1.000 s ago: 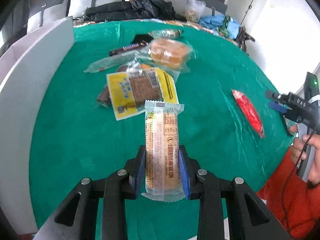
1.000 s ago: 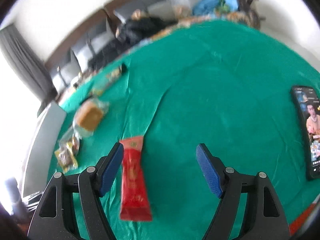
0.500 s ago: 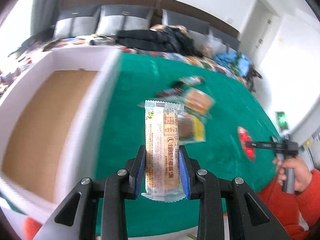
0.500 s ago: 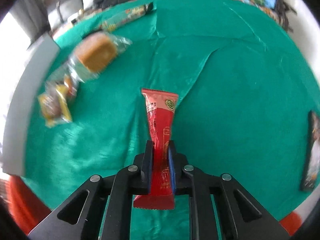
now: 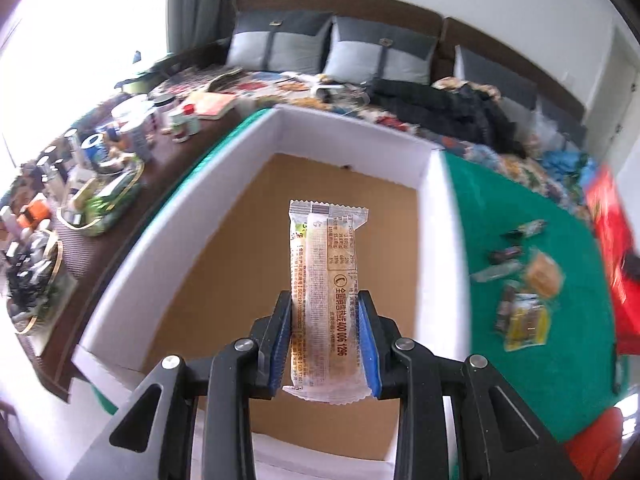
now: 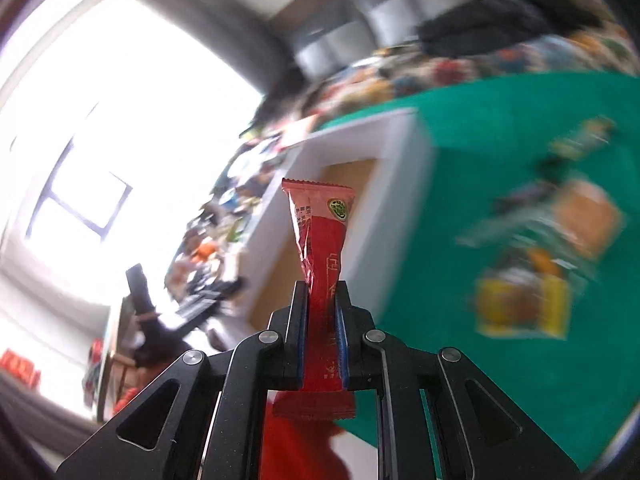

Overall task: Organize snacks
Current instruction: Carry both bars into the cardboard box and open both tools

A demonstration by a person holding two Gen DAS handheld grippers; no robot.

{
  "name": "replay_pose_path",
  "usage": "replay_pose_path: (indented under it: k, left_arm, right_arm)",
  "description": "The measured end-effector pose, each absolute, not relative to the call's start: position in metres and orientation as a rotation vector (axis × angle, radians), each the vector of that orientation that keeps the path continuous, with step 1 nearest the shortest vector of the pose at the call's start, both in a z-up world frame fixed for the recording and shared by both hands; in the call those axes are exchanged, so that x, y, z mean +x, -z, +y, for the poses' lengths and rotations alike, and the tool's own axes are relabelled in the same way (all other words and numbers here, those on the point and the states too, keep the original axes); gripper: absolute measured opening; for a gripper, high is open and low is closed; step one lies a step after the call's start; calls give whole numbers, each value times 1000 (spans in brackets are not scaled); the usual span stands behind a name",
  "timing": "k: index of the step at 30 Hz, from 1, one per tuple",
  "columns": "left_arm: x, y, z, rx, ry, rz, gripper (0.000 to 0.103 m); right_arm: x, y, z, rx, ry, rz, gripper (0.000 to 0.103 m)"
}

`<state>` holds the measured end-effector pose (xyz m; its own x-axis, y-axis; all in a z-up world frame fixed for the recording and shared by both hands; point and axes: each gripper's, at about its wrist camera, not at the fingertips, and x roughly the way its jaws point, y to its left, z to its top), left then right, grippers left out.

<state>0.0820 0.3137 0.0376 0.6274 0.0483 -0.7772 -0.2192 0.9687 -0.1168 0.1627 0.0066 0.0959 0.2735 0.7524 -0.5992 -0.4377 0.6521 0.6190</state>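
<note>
Over box (image 5: 430, 240) | left gripper (image 5: 325, 344) jaws pinch wafer pack (image 5: 326, 292) | right gripper (image 6: 323, 340) pinches red packet (image 6: 322, 248)

Setting: home living room. Evidence: sofa with grey cushions (image 5: 384, 52) at 12 o'clock, curtained window (image 5: 80, 32) at 10 o'clock, cluttered side counter (image 5: 80, 184) at 9 o'clock.
</note>
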Motion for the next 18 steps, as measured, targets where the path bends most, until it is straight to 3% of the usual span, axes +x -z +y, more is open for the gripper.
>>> replay_pose_path:
  k: [1,3,4,5,6,7,14,18]
  left_arm:
    - [82,-34,318,-200,-172,889,33]
    - [83,-23,329,-204,-224,912,61]
    - [81,-19,334,-213,-248,915,88]
    - [77,-17,339,-226,-271,903,95]
    - [73,-15,342,-240,-283,889,95]
    - [69,-13,342,-254,-287,888,95]
    - [52,-24,299,-325,-171,821,95]
    - [48,-36,224,-316,13,789,96]
  right_arm:
    - [164,-98,27,348,-842,1002,12]
    - [166,-94,76,320,-885,1006,20]
    - [167,-92,96,291,-883,1014,23]
    - [166,-91,103,276,-877,1012,40]
    - [166,-89,111,255,-860,1000,56]
    - [165,-89,112,245,-841,974,59]
    - [151,-65,25,46,-636,829,68]
    - [144,12,-64,-138,-358,832,68]
